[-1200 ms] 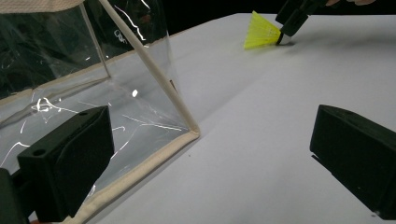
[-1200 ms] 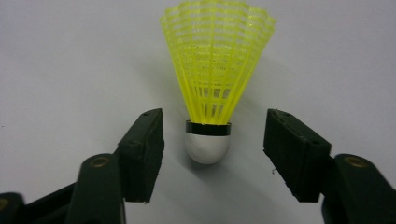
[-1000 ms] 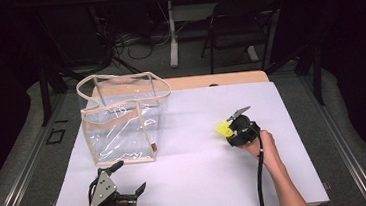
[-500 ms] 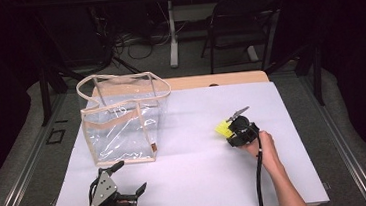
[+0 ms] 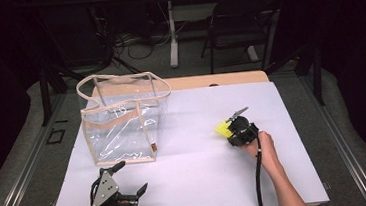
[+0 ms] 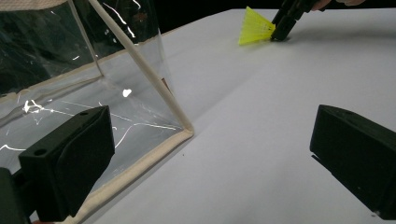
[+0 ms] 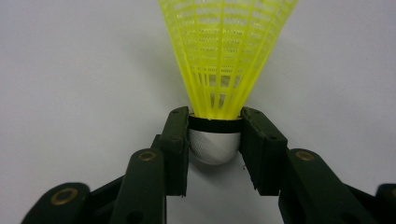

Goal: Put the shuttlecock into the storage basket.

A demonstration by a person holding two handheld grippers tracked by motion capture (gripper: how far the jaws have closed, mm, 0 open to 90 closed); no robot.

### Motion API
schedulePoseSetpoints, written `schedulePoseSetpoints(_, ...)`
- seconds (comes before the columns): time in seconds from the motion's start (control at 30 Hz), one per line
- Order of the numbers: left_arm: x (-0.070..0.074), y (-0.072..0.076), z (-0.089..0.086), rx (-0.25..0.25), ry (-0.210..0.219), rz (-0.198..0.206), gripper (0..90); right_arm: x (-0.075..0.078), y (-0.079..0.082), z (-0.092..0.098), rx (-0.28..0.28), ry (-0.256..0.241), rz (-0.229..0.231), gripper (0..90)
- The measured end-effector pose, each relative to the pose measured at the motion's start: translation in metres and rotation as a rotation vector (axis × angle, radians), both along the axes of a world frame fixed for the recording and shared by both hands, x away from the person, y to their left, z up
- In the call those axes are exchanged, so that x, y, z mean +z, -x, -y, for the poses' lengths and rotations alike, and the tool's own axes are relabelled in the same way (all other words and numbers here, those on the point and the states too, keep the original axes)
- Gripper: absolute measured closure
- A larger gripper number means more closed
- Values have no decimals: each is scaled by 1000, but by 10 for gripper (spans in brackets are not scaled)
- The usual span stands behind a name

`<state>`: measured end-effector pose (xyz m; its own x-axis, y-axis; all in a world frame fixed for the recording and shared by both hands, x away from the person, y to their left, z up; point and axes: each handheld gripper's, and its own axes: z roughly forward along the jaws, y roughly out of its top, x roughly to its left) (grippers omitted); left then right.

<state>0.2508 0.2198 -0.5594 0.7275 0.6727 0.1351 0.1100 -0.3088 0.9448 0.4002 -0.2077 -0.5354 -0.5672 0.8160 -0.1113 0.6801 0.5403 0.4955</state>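
Observation:
A yellow plastic shuttlecock [image 7: 226, 56] with a white cork base lies on the white table, skirt pointing away from me. My right gripper [image 7: 214, 140] is shut on its cork base, one jaw on each side. From above, the shuttlecock [image 5: 223, 129] shows just left of the right gripper [image 5: 232, 133] at the table's right middle. A clear plastic tote bag [image 5: 122, 121] with beige trim stands upright at the left. My left gripper [image 5: 130, 180] rests open near the front edge, below the bag, with nothing between its jaws. Its view shows the bag's corner [image 6: 184, 130] and the shuttlecock [image 6: 254, 31] far off.
The white tabletop [image 5: 198, 182] spans the view, with a wooden strip [image 5: 209, 81] at its back edge. A dark chair [image 5: 246, 22] and a table leg with cables stand on the floor behind. A cable trails from the right gripper along the forearm.
The right gripper has shifted slightly with the shuttlecock between its jaws. The left gripper and the bag have not moved.

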Motion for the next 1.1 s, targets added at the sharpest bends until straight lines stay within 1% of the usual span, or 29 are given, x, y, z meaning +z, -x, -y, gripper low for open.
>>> schedulePoseSetpoints(0.07,0,0,0,0,-1,0,0,0,0,0,3,1,-4,642)
schedulePoseSetpoints(0.1,0,0,0,0,0,-1,0,1,0,1,3,10,-13,643)
schedulePoseSetpoints(0.23,0,0,0,2,-2,-1,0,0,0,2,5,-11,-5,645)
schedulePoseSetpoints(0.3,0,0,0,3,-2,1,0,2,0,3,-2,-2,-12,645)
schedulePoseSetpoints(0.33,0,0,0,3,-2,2,0,1,1,4,1,-25,4,645)
schedulePoseSetpoints(0.37,0,0,-1,4,0,1,0,1,1,4,3,-26,3,645)
schedulePoseSetpoints(0.4,0,0,-1,5,-2,2,0,3,1,5,1,-14,-7,645)
schedulePoseSetpoints(0.43,0,0,-1,5,-2,2,0,4,2,4,-3,-20,-6,645)
schedulePoseSetpoints(0.47,0,0,-1,5,-2,3,0,5,2,5,-1,-11,-5,645)
schedulePoseSetpoints(0.5,0,0,-1,5,-3,3,0,7,3,5,0,-5,-13,645)
schedulePoseSetpoints(0.53,0,0,-1,5,-3,3,0,6,3,5,3,-21,3,645)
schedulePoseSetpoints(0.67,0,0,-1,4,-2,3,0,11,5,4,0,-5,-2,645)
schedulePoseSetpoints(0.7,0,0,-1,4,-2,3,0,10,4,4,9,-28,20,645)
schedulePoseSetpoints(0.77,0,1,-1,4,-3,5,0,11,5,4,11,-27,21,645)
schedulePoseSetpoints(0.8,0,1,-1,5,-2,5,0,12,5,4,11,-20,9,645)
schedulePoseSetpoints(0.83,1,1,-1,5,-3,6,0,12,6,4,14,-37,30,645)
schedulePoseSetpoints(0.9,1,1,-1,5,-3,7,0,15,7,4,16,-29,28,645)
schedulePoseSetpoints(0.93,1,1,-1,4,-3,6,0,17,7,4,15,-21,17,644)
schedulePoseSetpoints(1.0,1,1,-1,6,-4,7,0,19,8,5,20,-18,21,645)
schedulePoseSetpoints(1.07,1,1,-2,4,-4,8,0,20,9,4,18,-33,38,644)
schedulePoseSetpoints(1.1,1,1,-2,6,-5,8,0,21,9,4,22,-25,31,645)
